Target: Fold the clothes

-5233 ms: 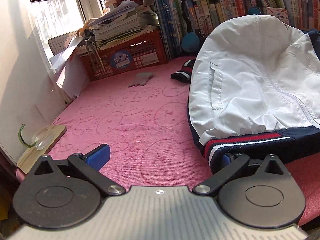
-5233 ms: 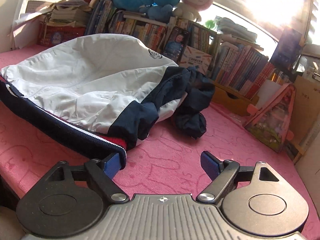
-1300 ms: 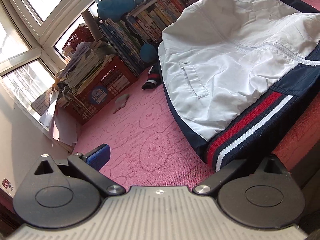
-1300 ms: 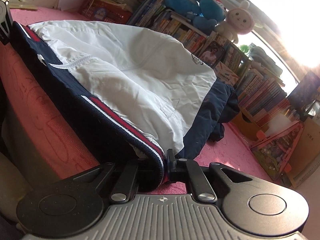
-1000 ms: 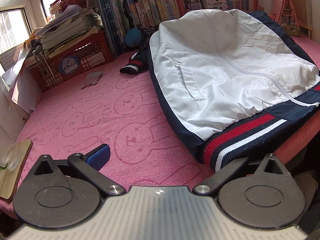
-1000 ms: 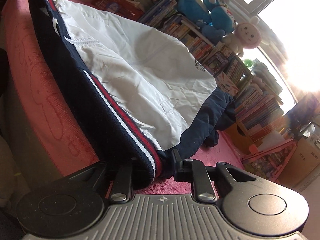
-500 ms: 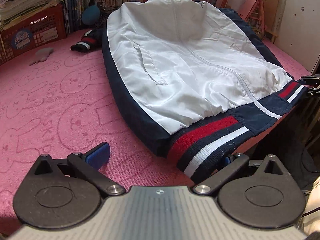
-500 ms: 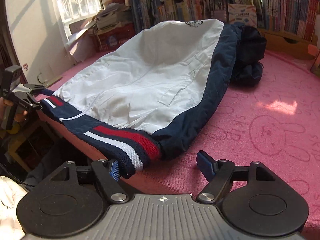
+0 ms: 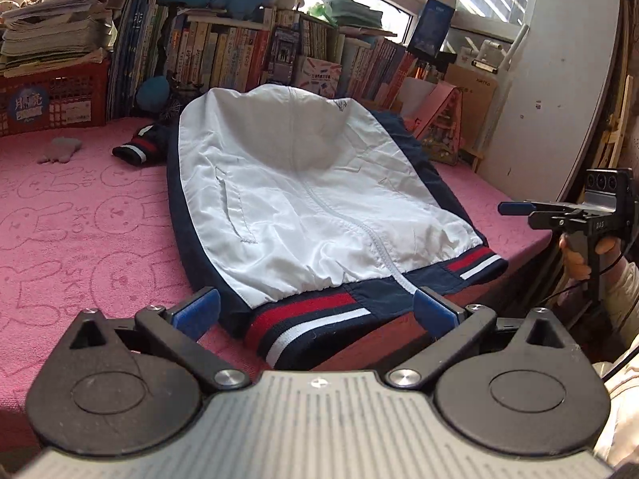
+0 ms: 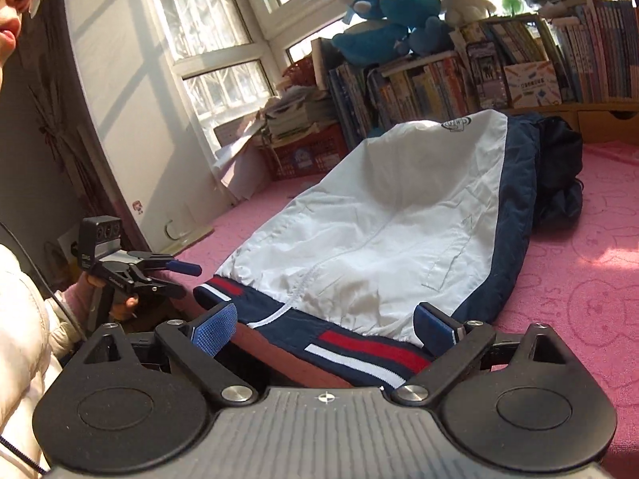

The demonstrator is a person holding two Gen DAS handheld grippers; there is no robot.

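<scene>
A white jacket (image 9: 303,199) (image 10: 379,231) with navy sides lies zip-up on the pink bed cover (image 9: 80,219). Its red-and-white striped hem (image 9: 303,311) (image 10: 359,343) hangs over the near edge. My left gripper (image 9: 315,311) stands open just in front of the hem's left end, pads off the cloth. My right gripper (image 10: 324,329) is off the hem's right end; its jaws are opening with the hem below them, not pinched. Each gripper shows in the other's view, held in a hand: right gripper (image 9: 519,209), left gripper (image 10: 181,279). One navy sleeve (image 10: 559,167) lies bunched beside the jacket.
Bookshelves (image 9: 247,52) with plush toys (image 10: 391,8) line the far side of the bed. A red crate (image 9: 52,95) of papers stands at the back left, a pink house-shaped box (image 9: 439,119) at the back right. A small grey item (image 9: 60,149) lies on the cover.
My right gripper has let go of the striped hem and opened wide. Both grippers have risen, levelled out and drawn back from the hem, which now rests over the bed's edge.
</scene>
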